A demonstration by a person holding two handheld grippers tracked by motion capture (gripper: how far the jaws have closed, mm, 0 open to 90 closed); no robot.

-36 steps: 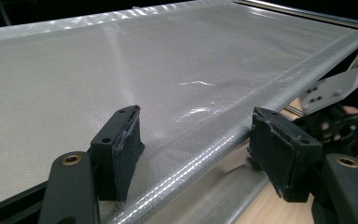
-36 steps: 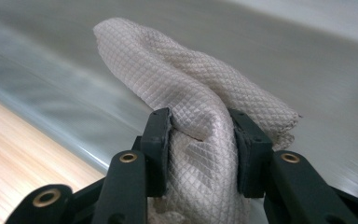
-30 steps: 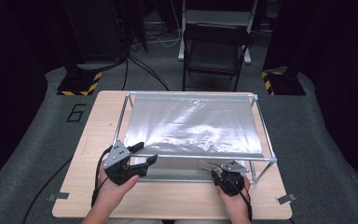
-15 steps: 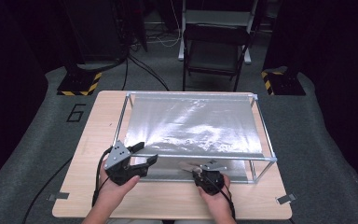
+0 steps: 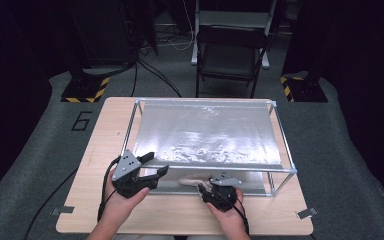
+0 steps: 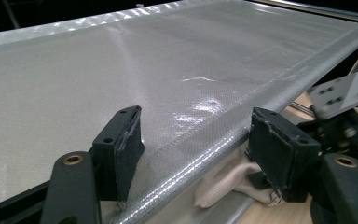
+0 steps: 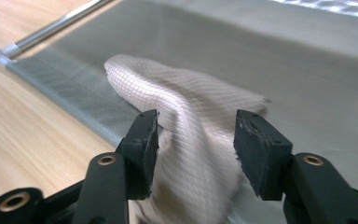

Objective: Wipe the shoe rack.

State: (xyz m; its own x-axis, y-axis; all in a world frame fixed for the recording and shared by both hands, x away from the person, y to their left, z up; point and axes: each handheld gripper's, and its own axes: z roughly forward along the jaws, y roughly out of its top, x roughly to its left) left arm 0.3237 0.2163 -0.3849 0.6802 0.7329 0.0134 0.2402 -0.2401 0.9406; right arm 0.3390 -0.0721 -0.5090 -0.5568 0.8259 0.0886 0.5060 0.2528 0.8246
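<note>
Sliding leftward along the frame's near rail, the right tool (image 7: 196, 133) is opening its jaws around a soft, limp waffle-knit cloth (image 7: 191, 107) beneath the mesh sheet (image 5: 205, 132), best pinched at a bunched fold, while the left tool (image 6: 196, 144) is hanging released.

A large painted 6 (image 5: 82, 120) stands on the grey floor (image 5: 40, 150) just left of the surface's far left corner. No other text or label can be read.
</note>
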